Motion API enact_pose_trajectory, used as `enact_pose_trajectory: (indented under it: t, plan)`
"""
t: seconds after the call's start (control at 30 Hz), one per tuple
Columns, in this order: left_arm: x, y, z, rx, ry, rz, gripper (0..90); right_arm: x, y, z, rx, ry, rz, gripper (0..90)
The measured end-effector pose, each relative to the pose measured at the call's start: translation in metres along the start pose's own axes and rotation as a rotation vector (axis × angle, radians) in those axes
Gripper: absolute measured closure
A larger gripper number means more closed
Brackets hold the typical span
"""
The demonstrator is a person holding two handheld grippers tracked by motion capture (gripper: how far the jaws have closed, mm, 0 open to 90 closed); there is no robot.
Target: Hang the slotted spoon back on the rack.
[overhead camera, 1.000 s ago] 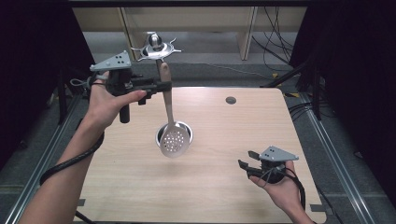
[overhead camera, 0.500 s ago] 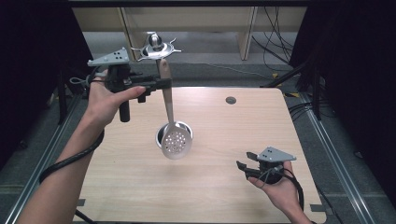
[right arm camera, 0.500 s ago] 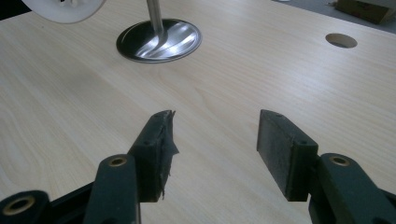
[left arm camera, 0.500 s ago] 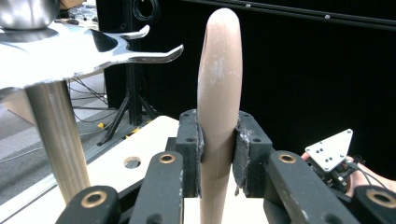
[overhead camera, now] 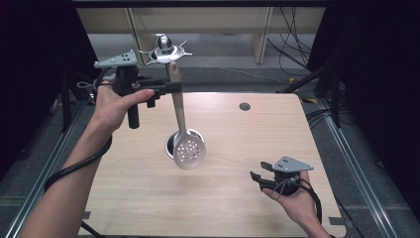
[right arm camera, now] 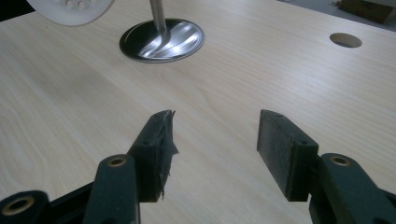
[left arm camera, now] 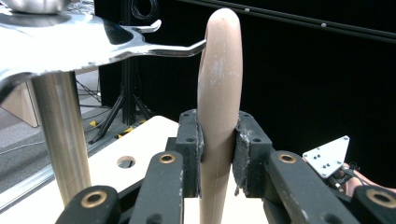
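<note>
My left gripper point(overhead camera: 171, 88) is shut on the beige handle point(left arm camera: 219, 84) of a slotted spoon point(overhead camera: 188, 151). The spoon hangs with its perforated head low over the table point(overhead camera: 223, 208). The handle's tip reaches up beside the hooked top point(overhead camera: 165, 48) of a steel utensil stand, just under one hook point(left arm camera: 177, 48). The stand's pole point(left arm camera: 60, 130) rises to the left of the jaws, and its round base point(right arm camera: 162, 39) rests mid-table. My right gripper point(overhead camera: 256, 177) rests low at the front right, open, with bare wood between its pads point(right arm camera: 212, 140).
A round cable hole point(overhead camera: 244, 106) sits near the table's far right. Beyond the far edge are shelving and cables on the floor. Dark curtains flank both sides. The right gripper's grey plate point(left arm camera: 327, 156) shows past the spoon handle.
My left gripper has risen slightly with the spoon, bringing the handle tip closer to the stand's hooks. The right gripper has kept still.
</note>
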State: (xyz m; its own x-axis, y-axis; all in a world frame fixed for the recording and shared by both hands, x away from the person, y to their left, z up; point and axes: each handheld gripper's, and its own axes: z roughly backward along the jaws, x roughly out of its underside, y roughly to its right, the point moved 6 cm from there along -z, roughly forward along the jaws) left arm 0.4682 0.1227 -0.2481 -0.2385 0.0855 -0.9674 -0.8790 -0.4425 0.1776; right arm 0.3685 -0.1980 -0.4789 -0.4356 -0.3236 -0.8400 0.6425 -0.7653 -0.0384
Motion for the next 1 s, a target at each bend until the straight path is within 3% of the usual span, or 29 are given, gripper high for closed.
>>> enact_pose_trajectory:
  t: [1.0]
  plan:
    - [0.001,-0.011,-0.001,0.003,-0.007,0.021,73.4,0.001,0.0,0.0,-0.004,-0.014,-0.001,45.3]
